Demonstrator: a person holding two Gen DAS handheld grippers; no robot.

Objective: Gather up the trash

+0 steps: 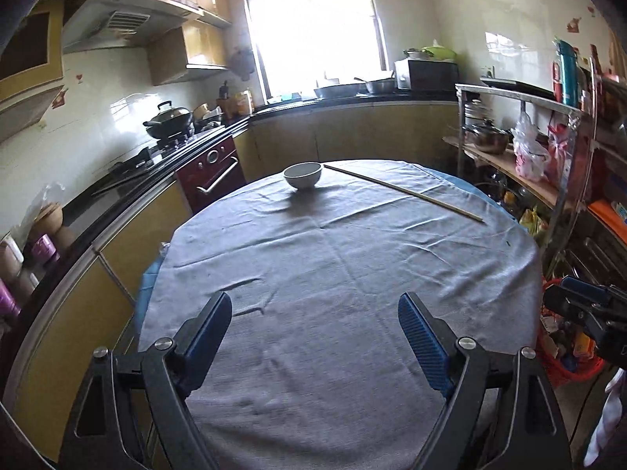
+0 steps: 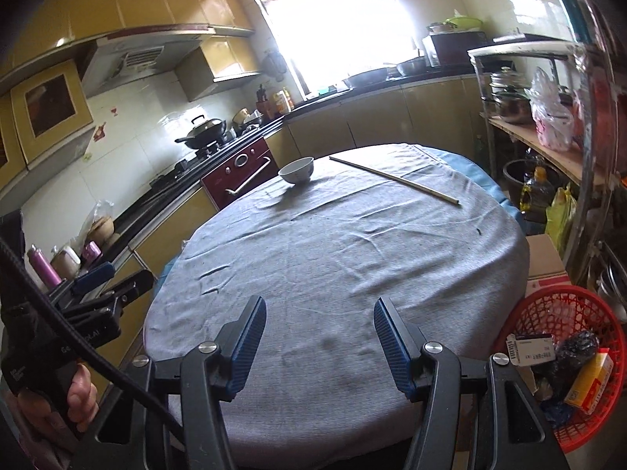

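A red plastic basket (image 2: 548, 309) stands on the floor at the table's right side and holds several pieces of trash: a labelled wrapper (image 2: 529, 346), a black bag, a yellow box (image 2: 588, 382). It also shows in the left wrist view (image 1: 568, 376). My left gripper (image 1: 315, 313) is open and empty above the near edge of the grey tablecloth (image 1: 333, 258). My right gripper (image 2: 319, 319) is open and empty above the same edge. The left gripper also shows at the left of the right wrist view (image 2: 98, 297).
A white bowl (image 1: 302, 175) and a pair of chopsticks (image 1: 403, 192) lie at the table's far side. A counter with a stove and wok (image 1: 170, 119) runs along the left. A metal shelf rack (image 1: 548, 149) with pots and bags stands right. A cardboard box (image 2: 544, 262) sits behind the basket.
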